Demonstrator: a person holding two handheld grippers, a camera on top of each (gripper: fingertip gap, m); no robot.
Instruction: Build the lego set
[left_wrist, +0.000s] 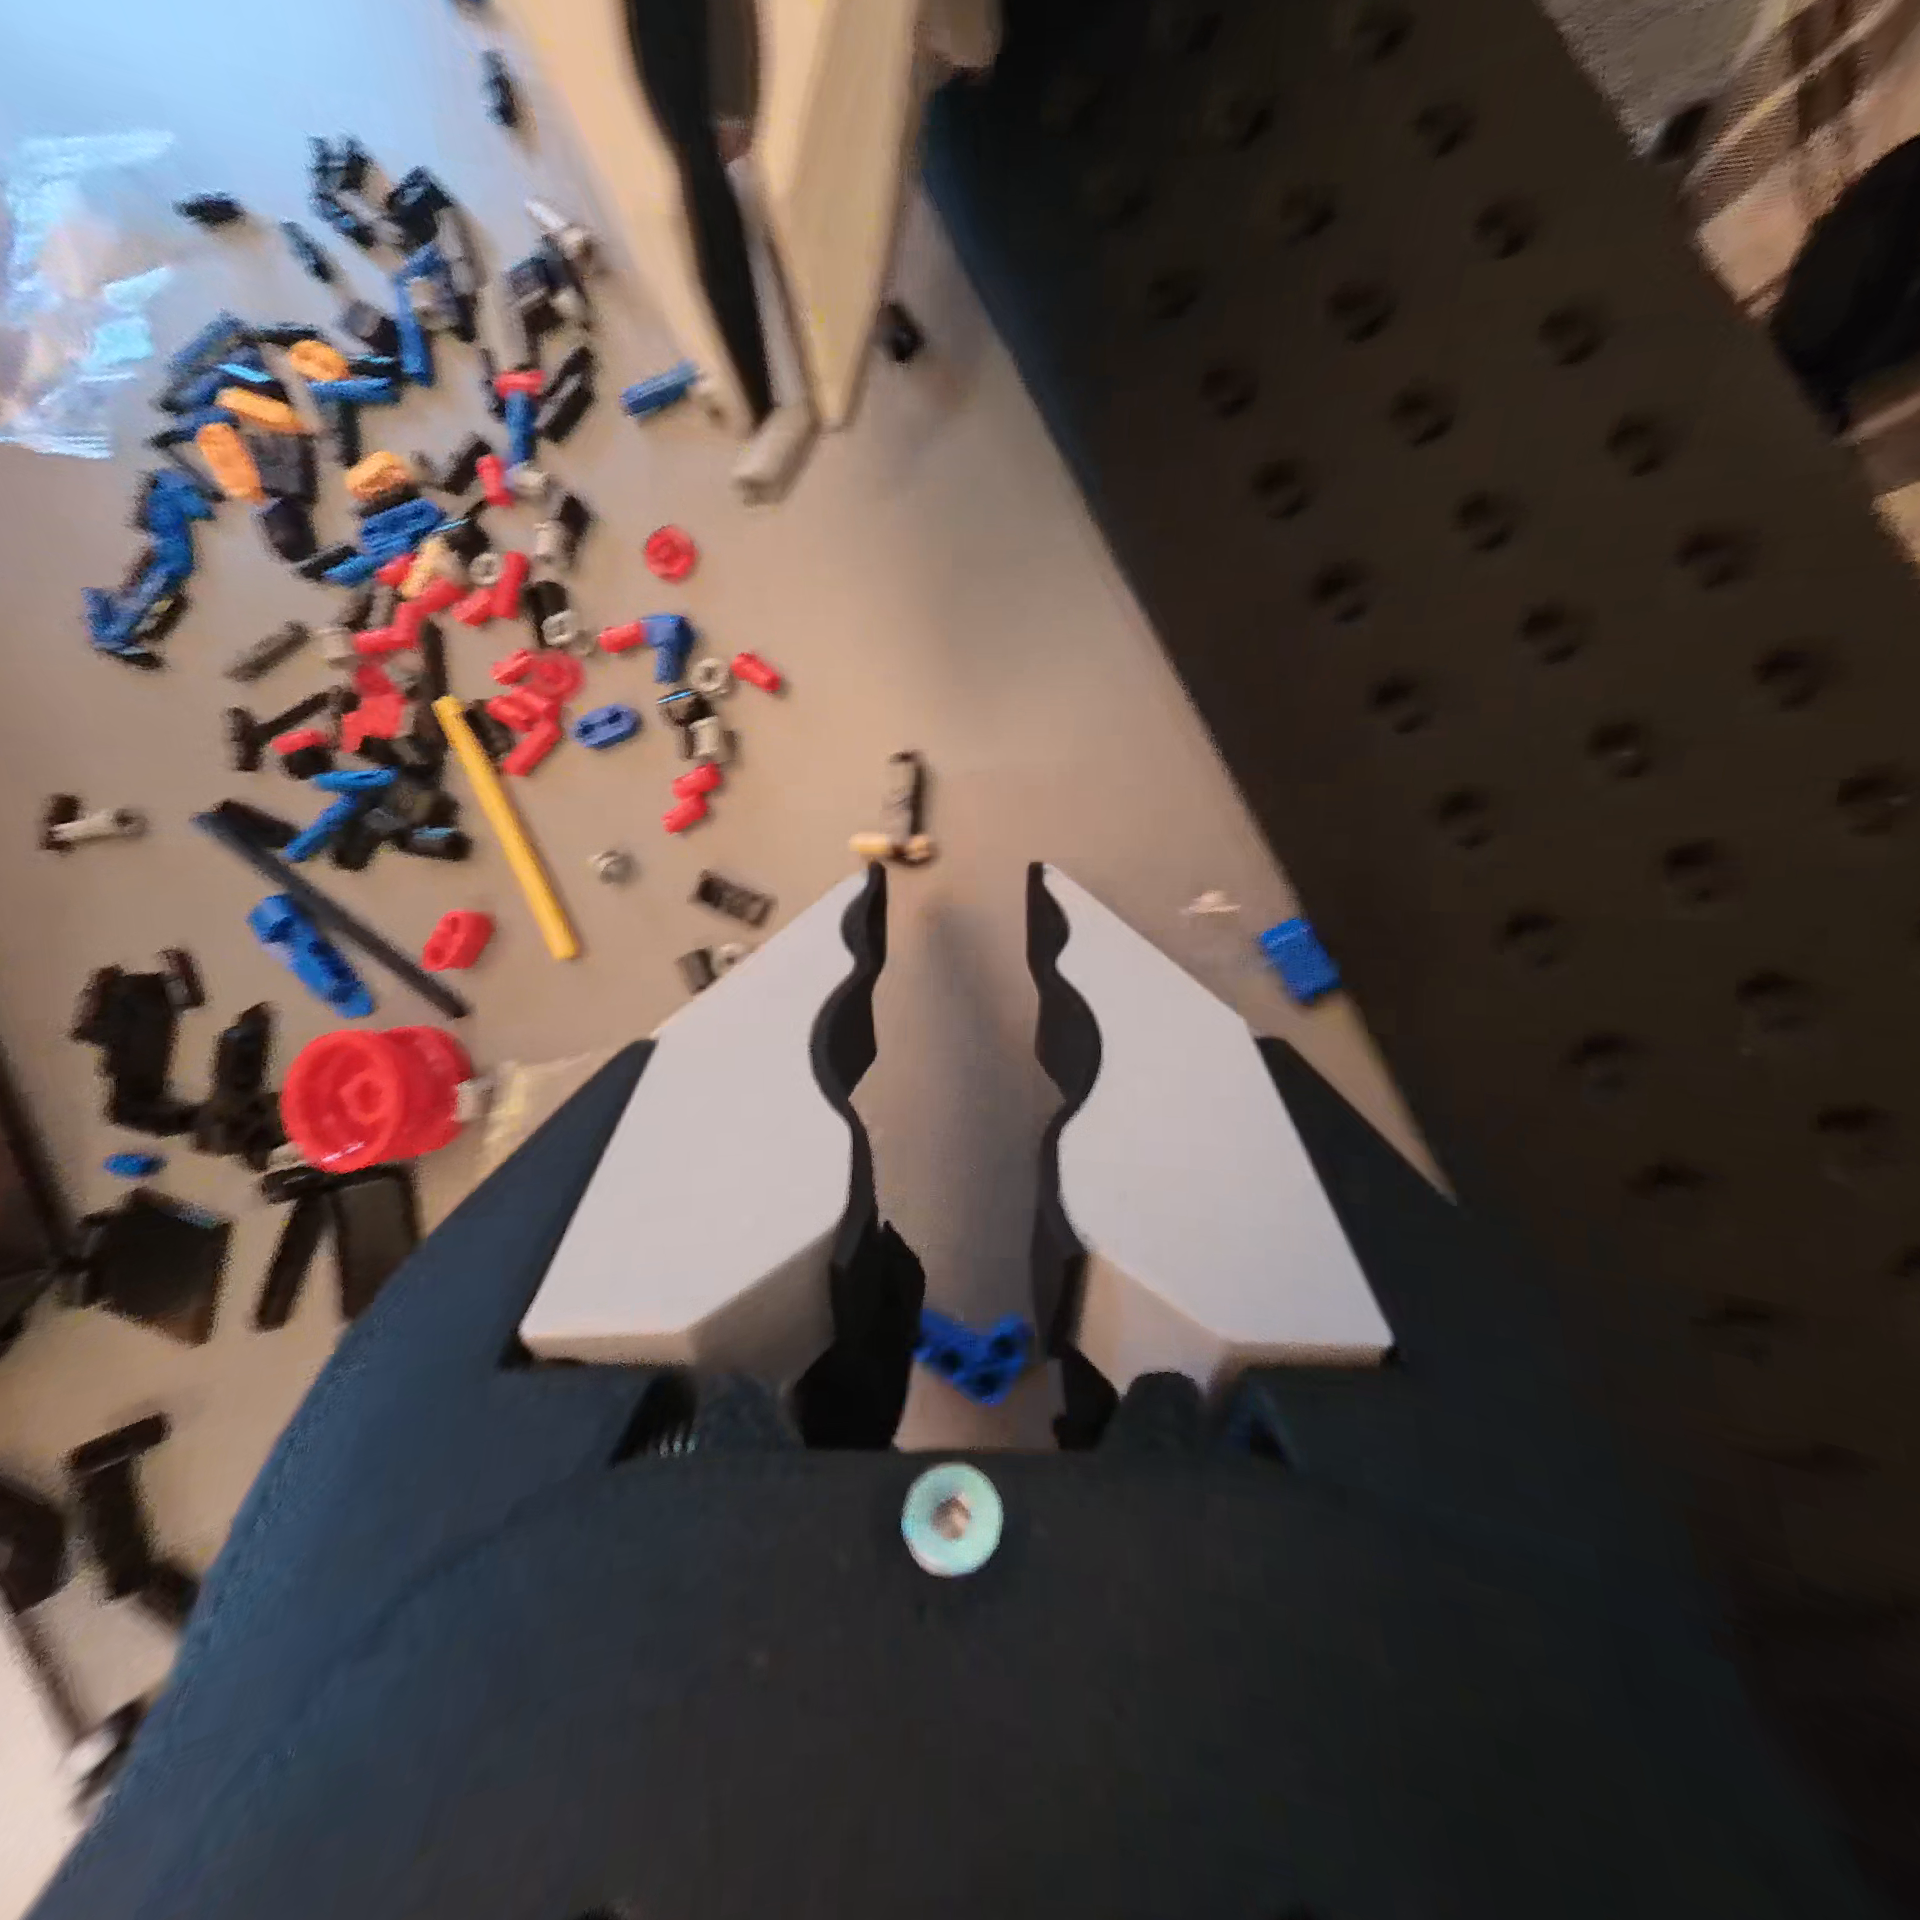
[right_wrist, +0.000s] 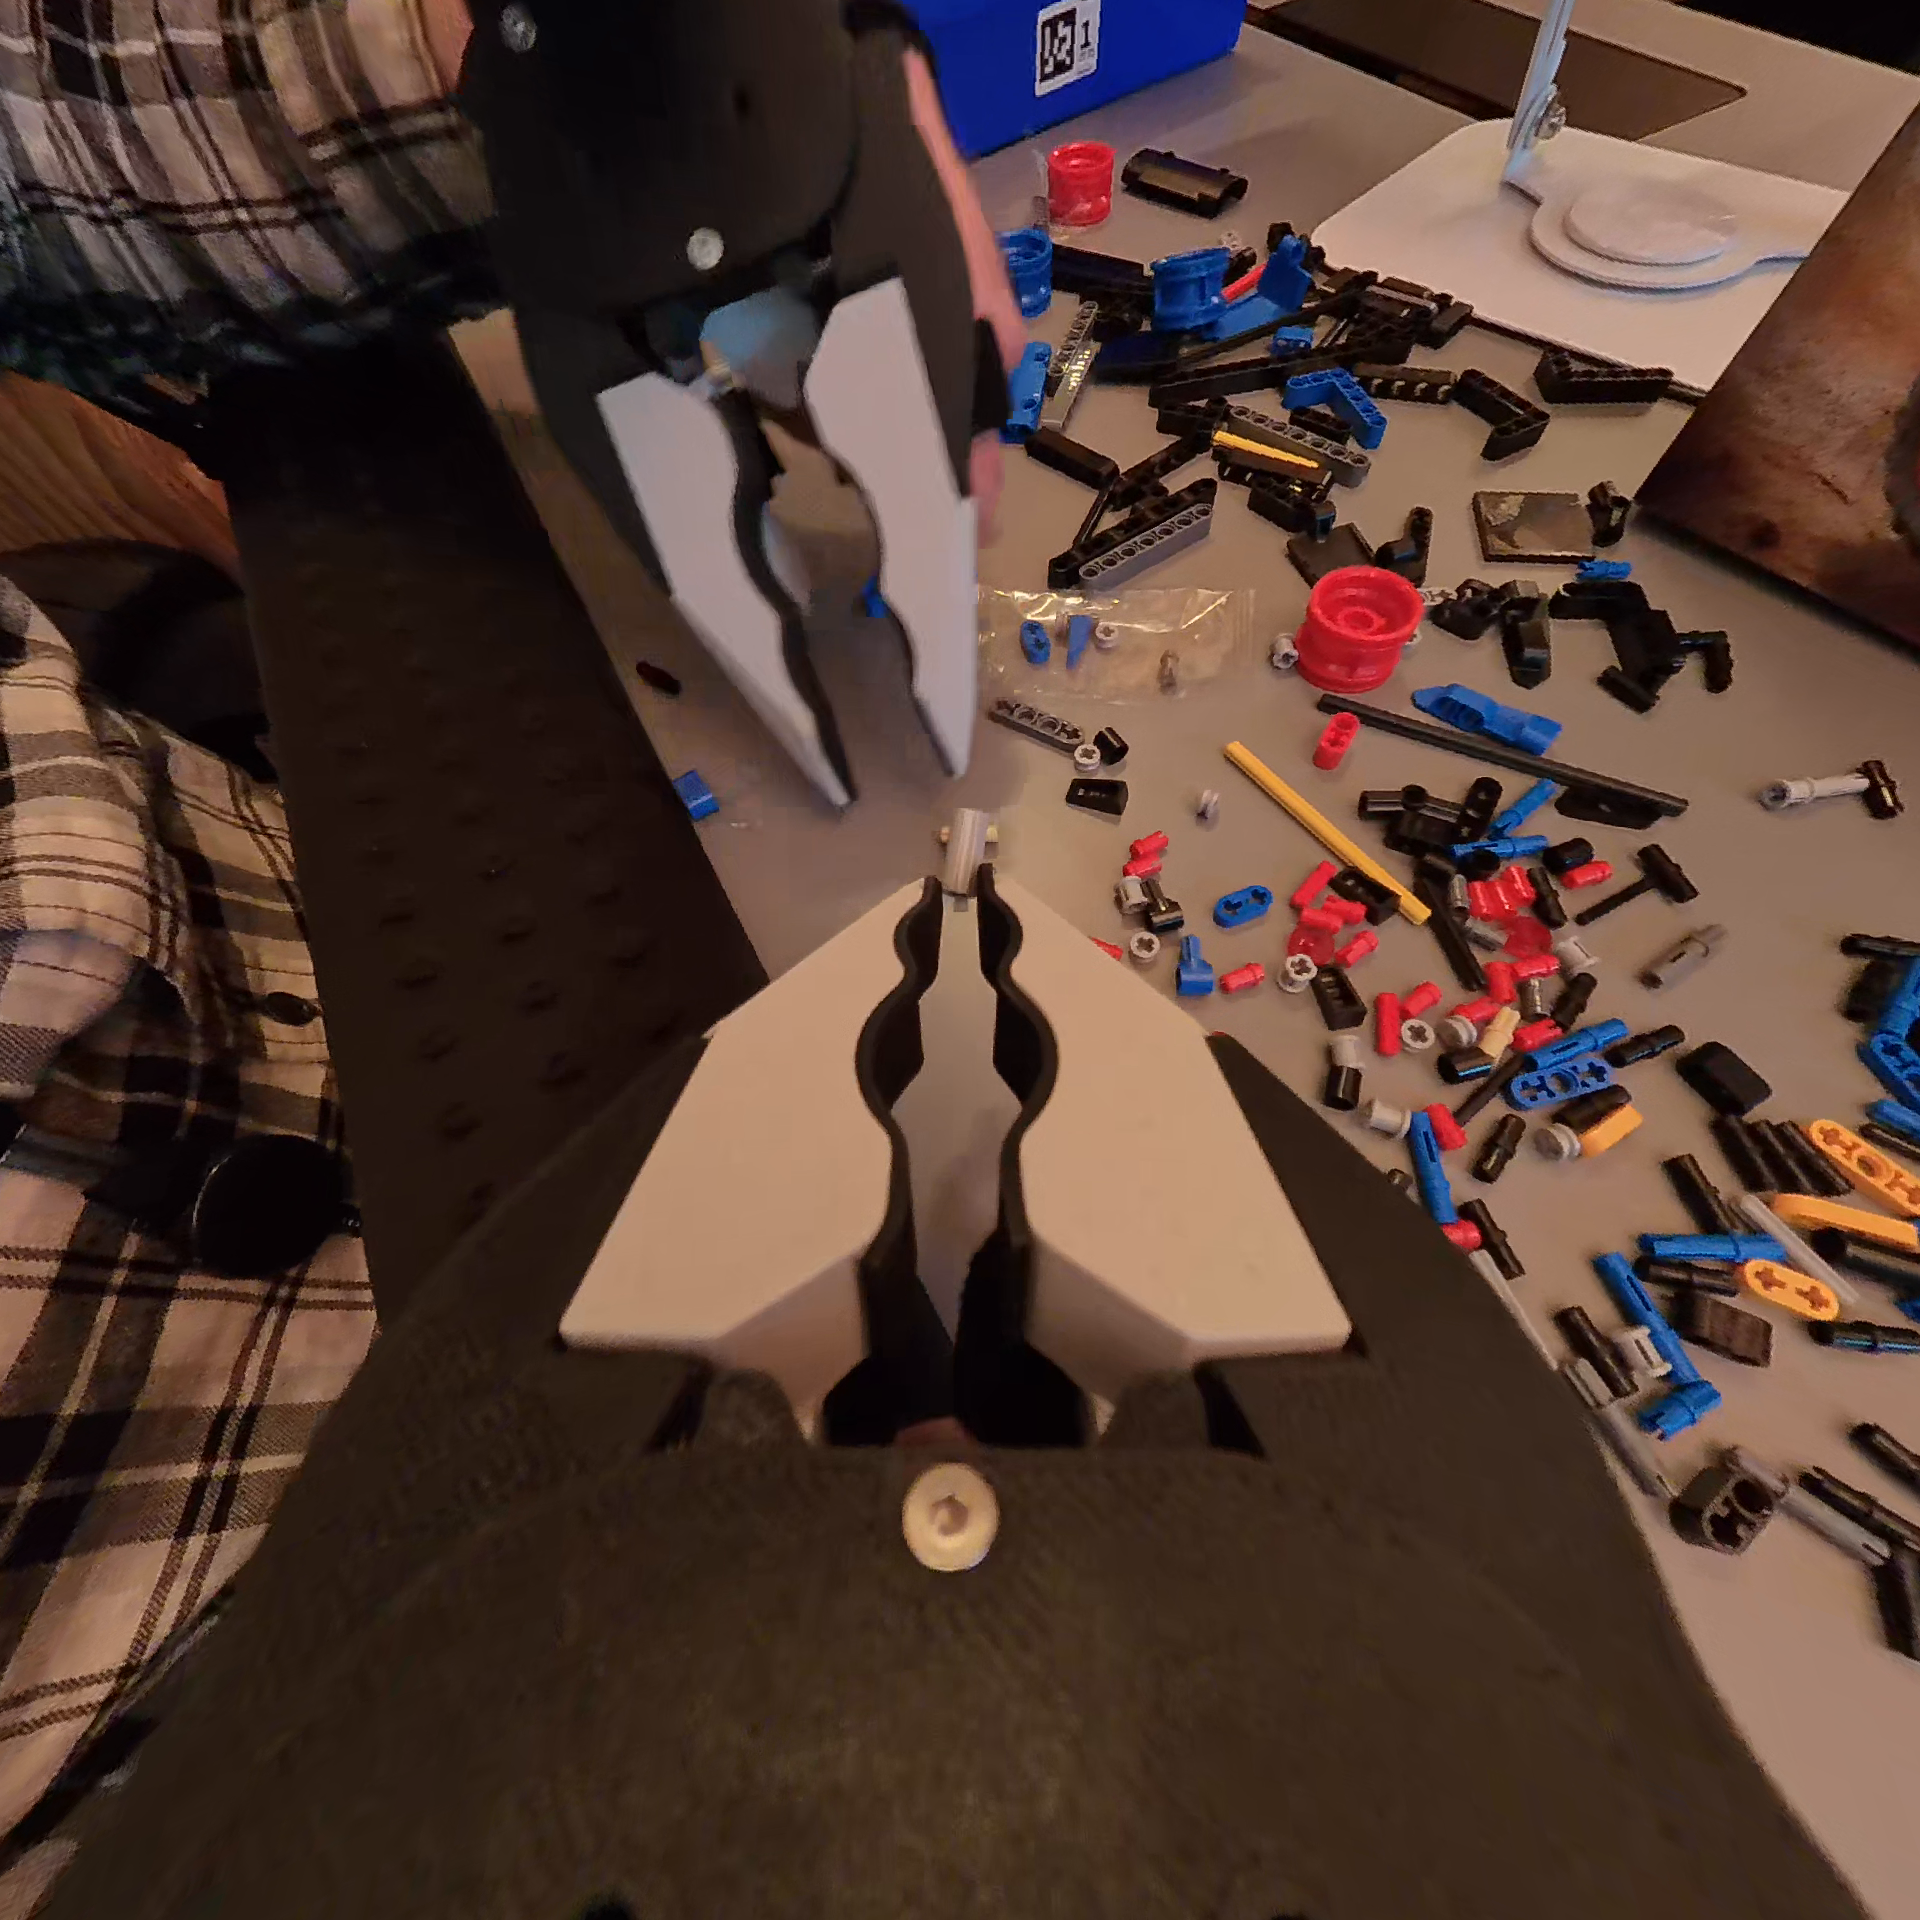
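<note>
Loose Lego Technic parts (right_wrist: 1455, 935) in black, blue, red and orange cover the grey table (right_wrist: 852, 935). My right gripper (right_wrist: 961, 888) is shut on a small grey connector (right_wrist: 968, 842), which it holds by one end just above the table. My left gripper (left_wrist: 958, 878) is open and empty, and the view is blurred. It also shows in the right wrist view (right_wrist: 899, 779), tips down, just beyond the connector. A small tan piece (left_wrist: 894, 847) sits just past its tips. A red wheel (right_wrist: 1356, 629), a yellow axle (right_wrist: 1325, 831) and a small blue piece (right_wrist: 694, 795) lie nearby.
A dark perforated bench (right_wrist: 468, 831) runs along the table's left edge, beside a person's plaid shirt (right_wrist: 156, 1039). A blue box (right_wrist: 1091, 62) and a white stand base (right_wrist: 1579, 229) stand at the back. A clear bag of small parts (right_wrist: 1117, 639) lies mid-table. A brown board (right_wrist: 1818, 416) is at the right. The gap from one gripper's tips to the other's is roughly 7 centimeters. Between my left fingertips and the small blue piece (right_wrist: 694, 795) there is roughly 5 centimeters. It is also in sight in the left wrist view (left_wrist: 1306, 982). The red wheel (right_wrist: 1356, 629) lies around 12 centimeters away from my left fingertips. It is also in sight in the left wrist view (left_wrist: 371, 1083).
</note>
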